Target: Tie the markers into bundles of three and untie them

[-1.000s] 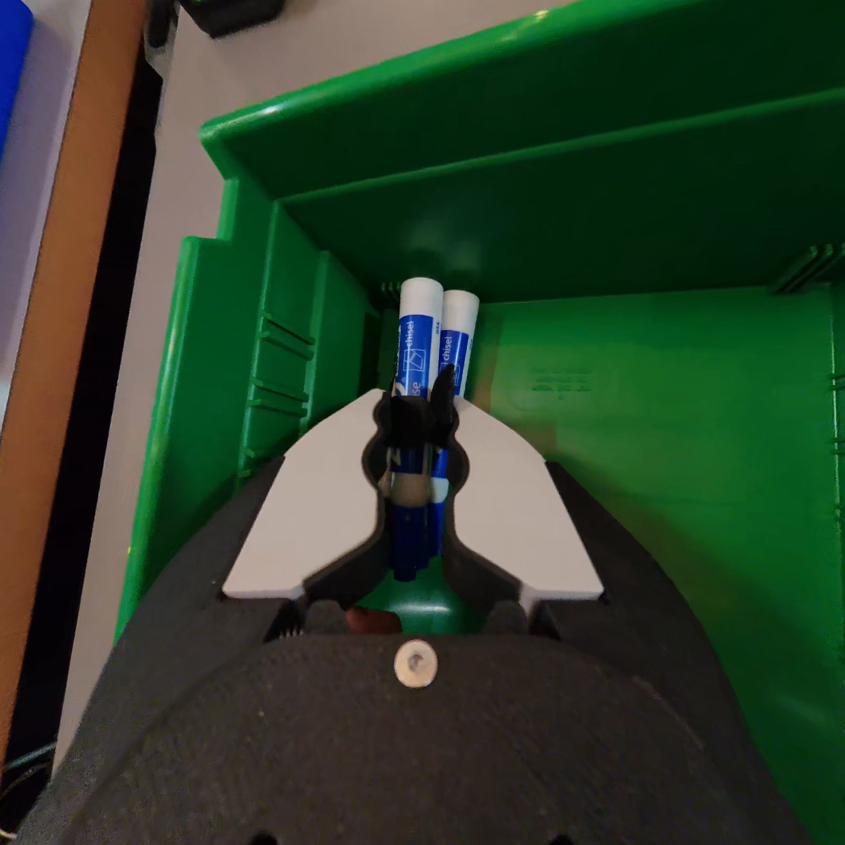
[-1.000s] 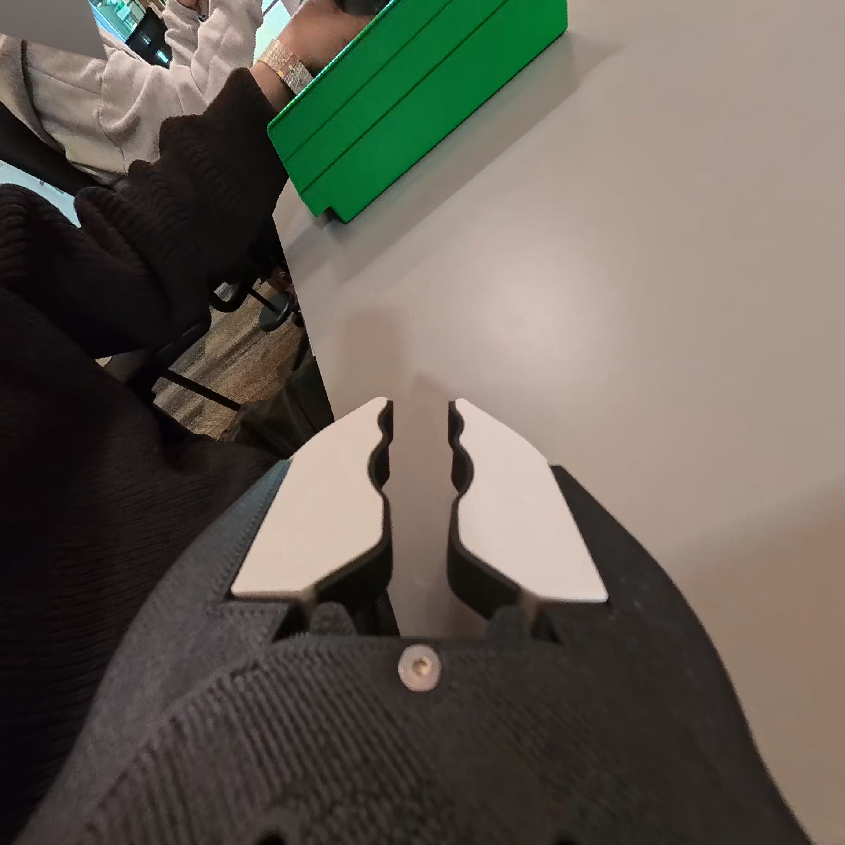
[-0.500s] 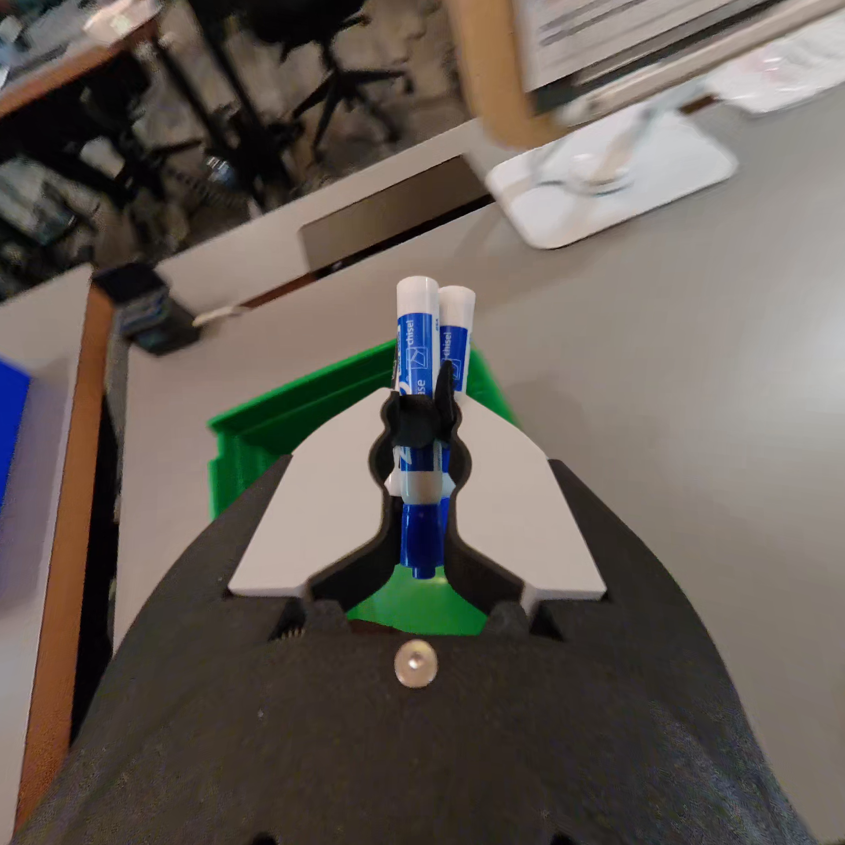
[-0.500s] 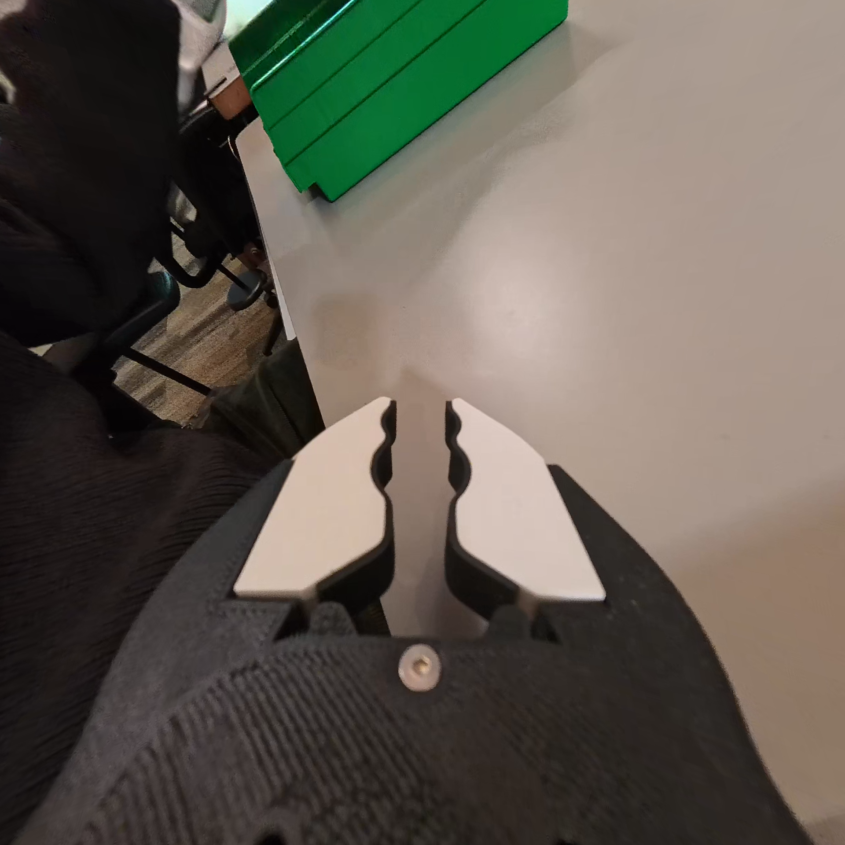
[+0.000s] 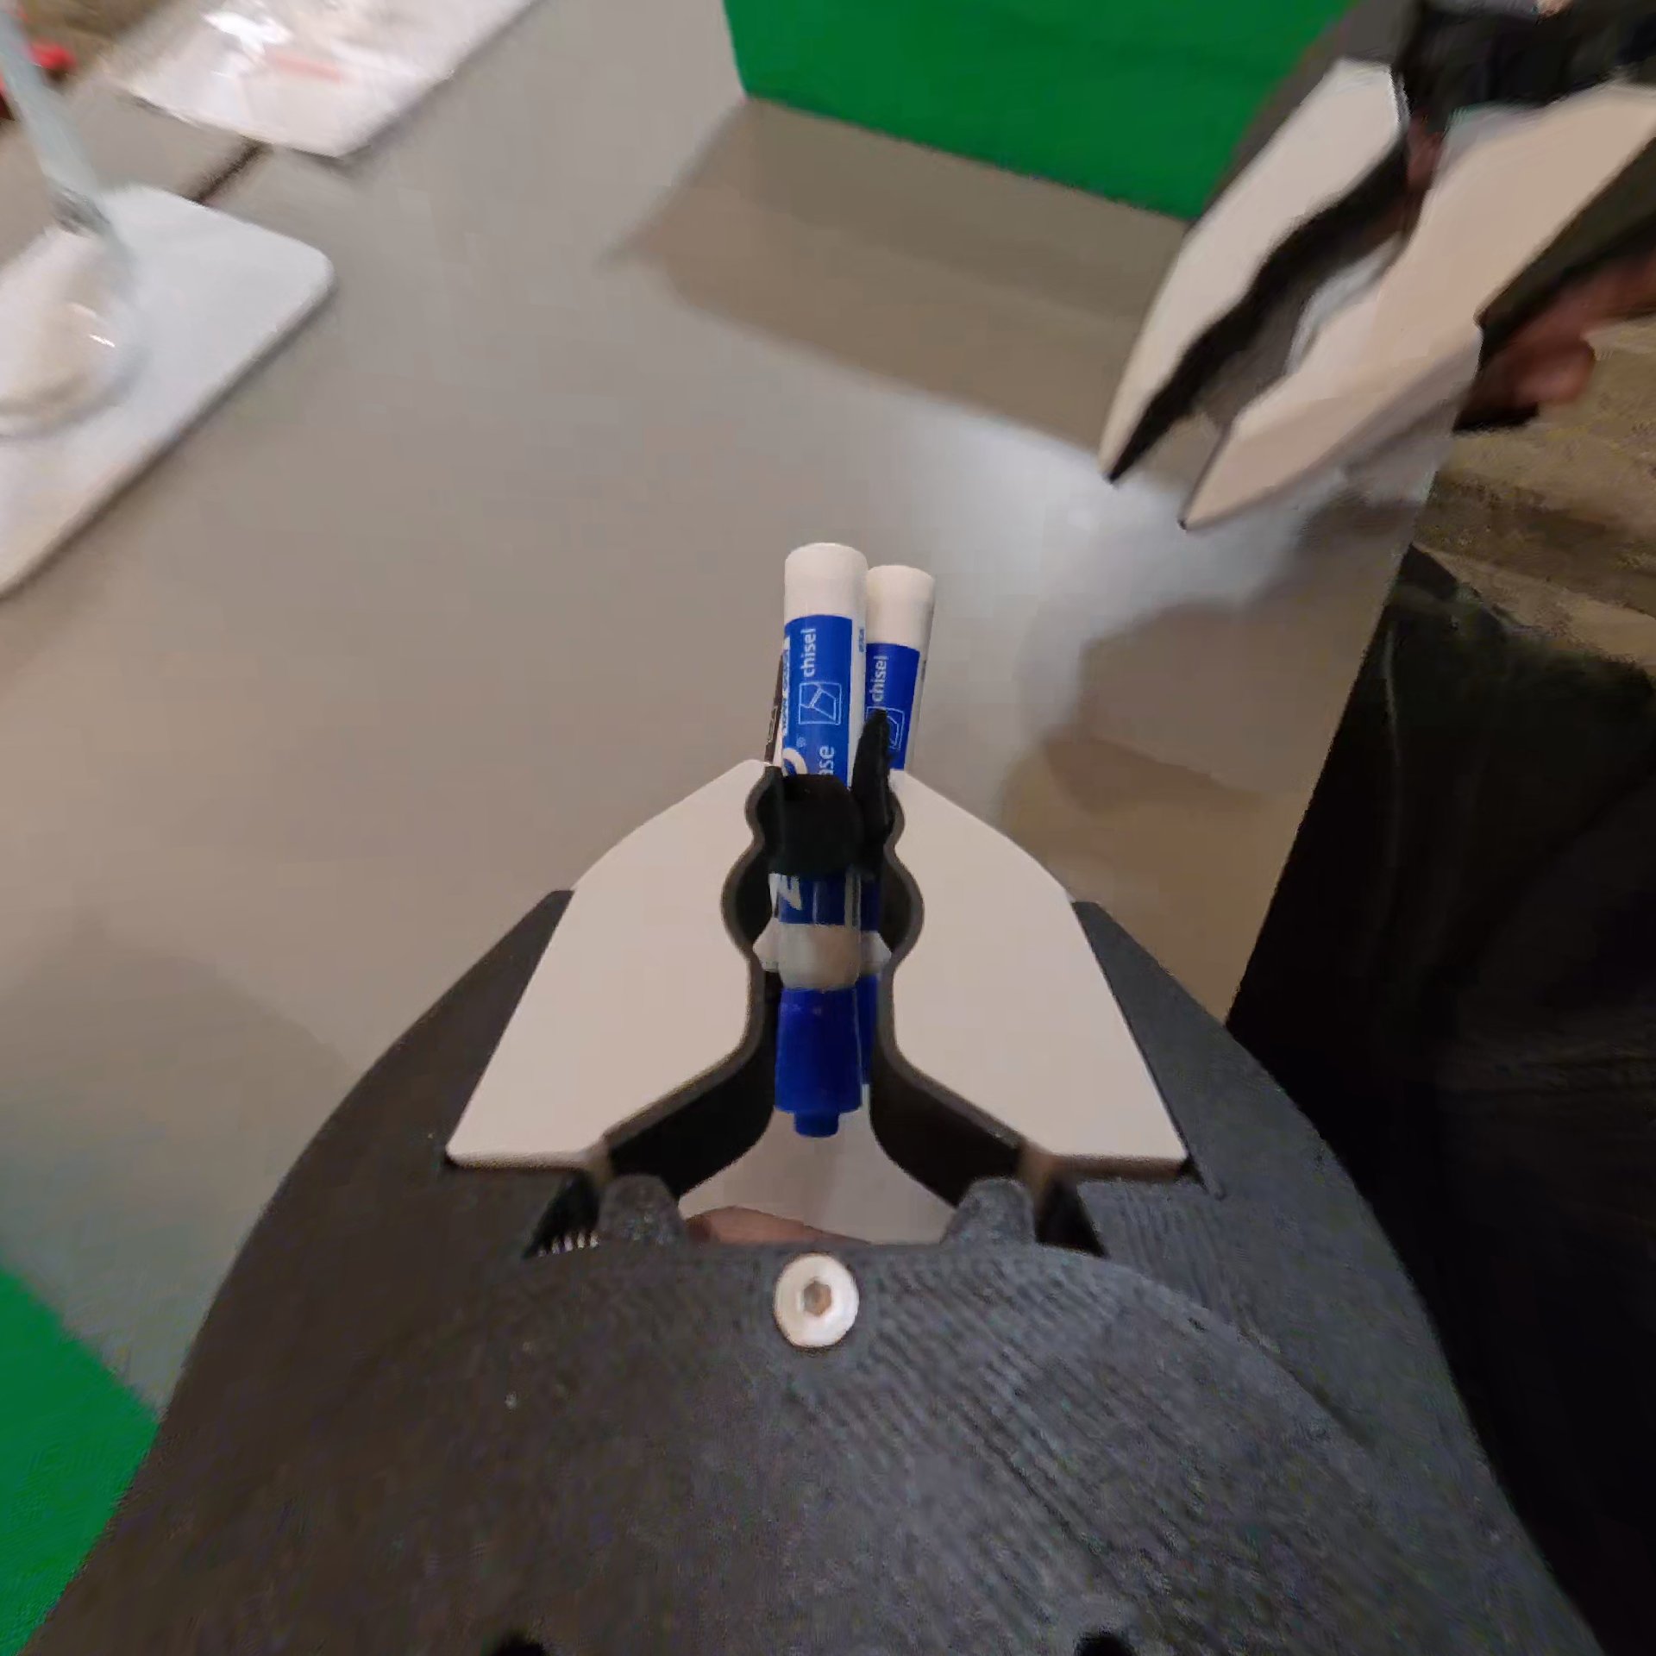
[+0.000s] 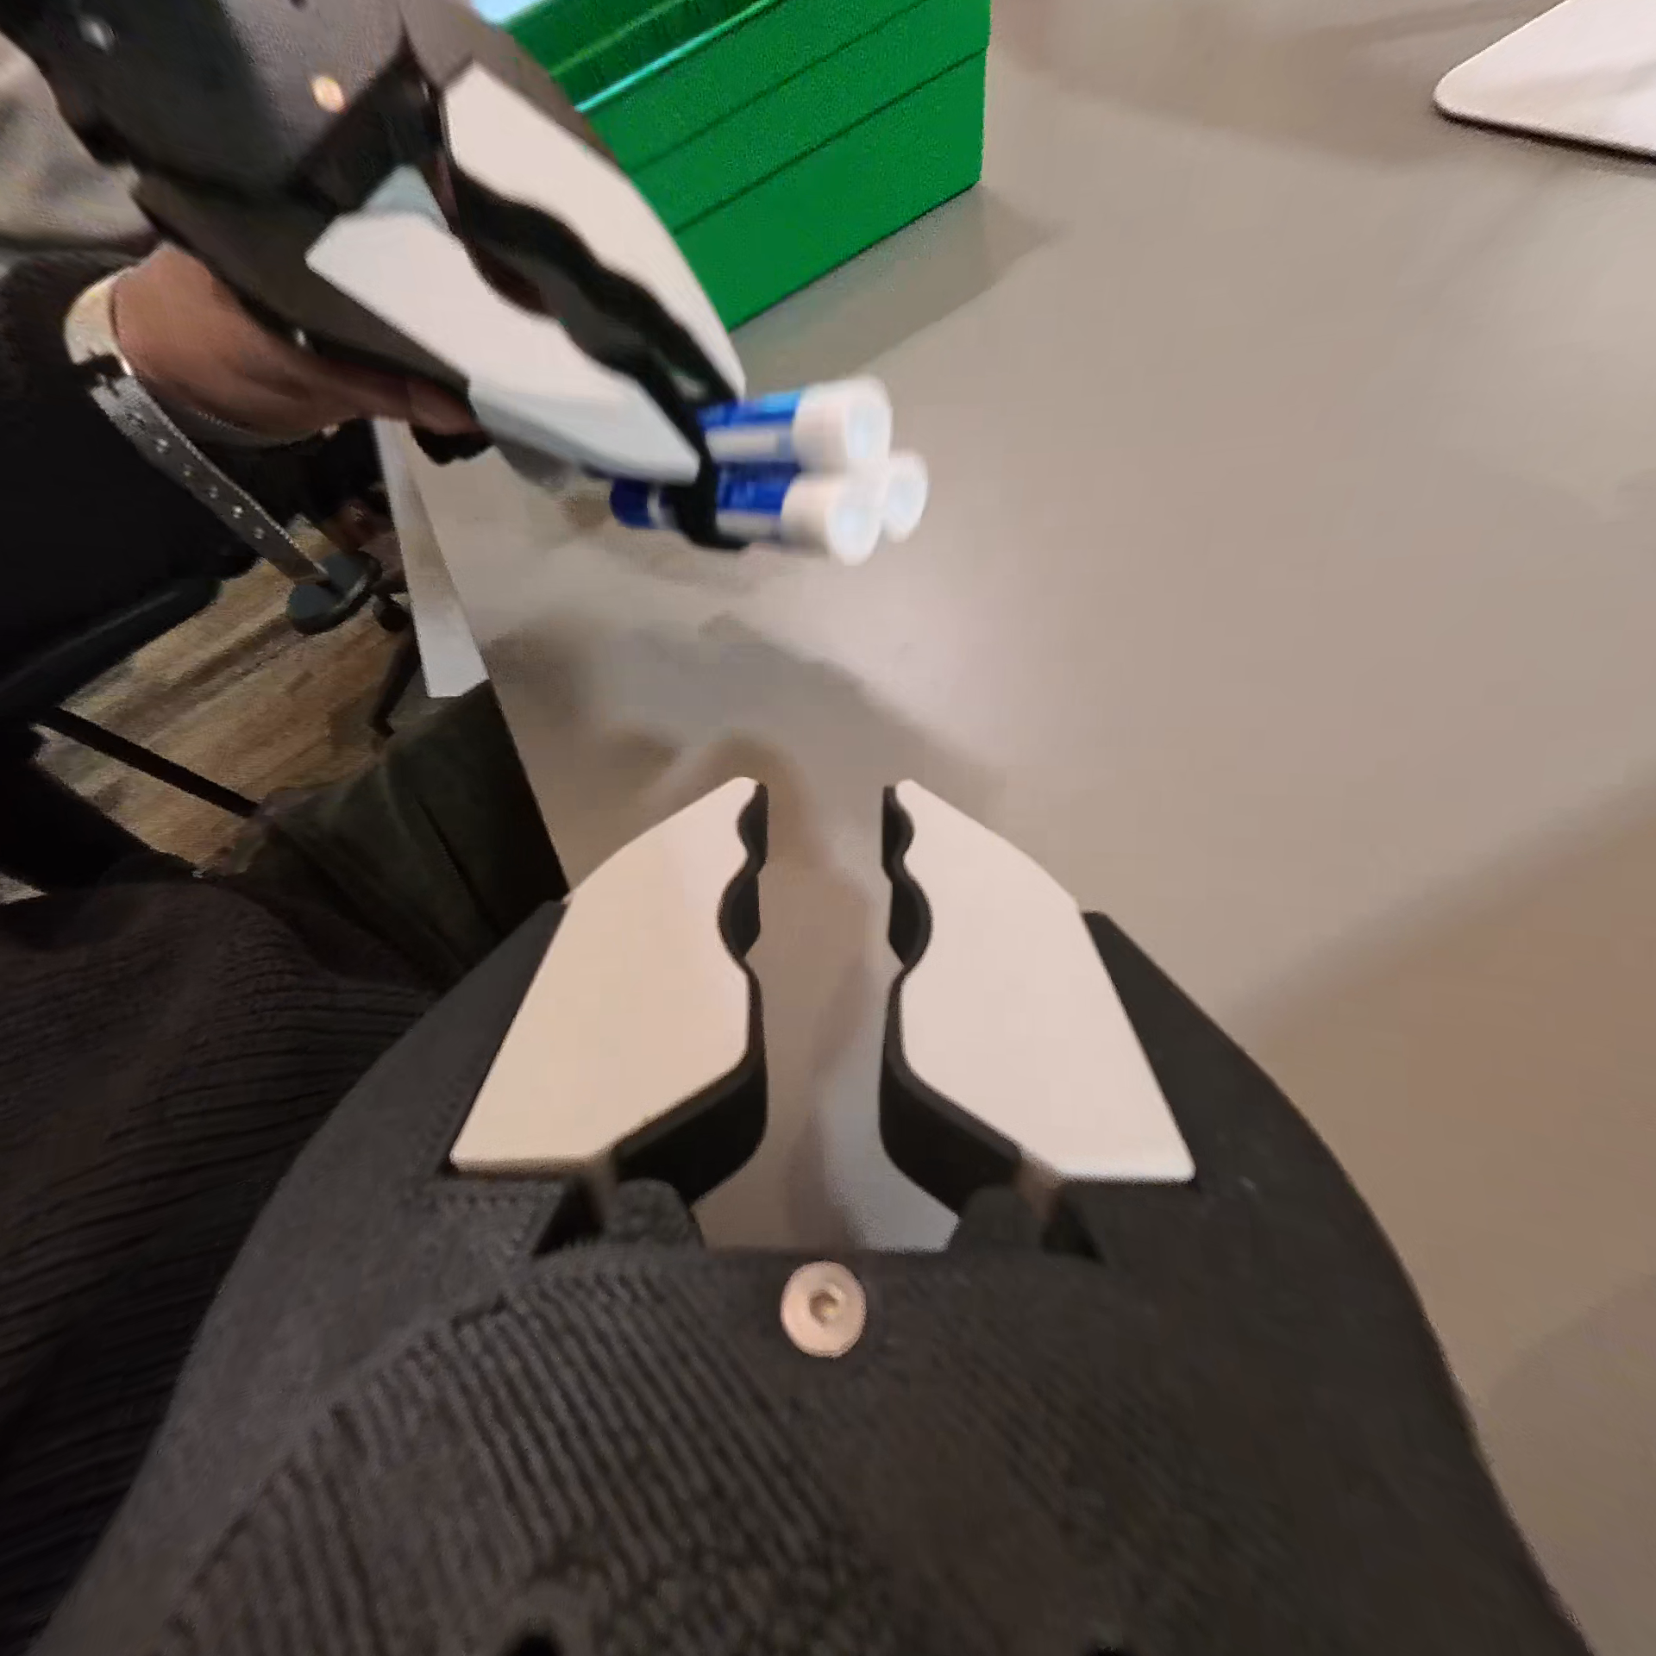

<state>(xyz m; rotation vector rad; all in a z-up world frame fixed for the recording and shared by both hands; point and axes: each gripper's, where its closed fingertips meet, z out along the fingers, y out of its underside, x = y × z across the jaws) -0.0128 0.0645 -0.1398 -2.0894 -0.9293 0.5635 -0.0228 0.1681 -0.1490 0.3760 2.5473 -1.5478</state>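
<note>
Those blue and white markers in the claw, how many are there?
3, bundled by a black band in the left gripper: the upper marker, the lower marker and the far marker. More could hide behind.

The right tongs (image 6: 823, 793) stand parted and empty over the grey surface (image 6: 1254, 582), their white fingers (image 6: 627, 995) gripping nothing. Beyond them and to the left, the left tongs (image 6: 708, 439) are clamped on a bundle of blue-and-white markers (image 6: 806, 475) bound with a black strap, the white marker ends pointing out past the fingertips, with a person's hand (image 6: 269, 376) behind. A green bin (image 6: 806, 152) sits on the surface beyond the bundle, and a white base plate (image 6: 1568, 81) lies well to the bin's right.
</note>
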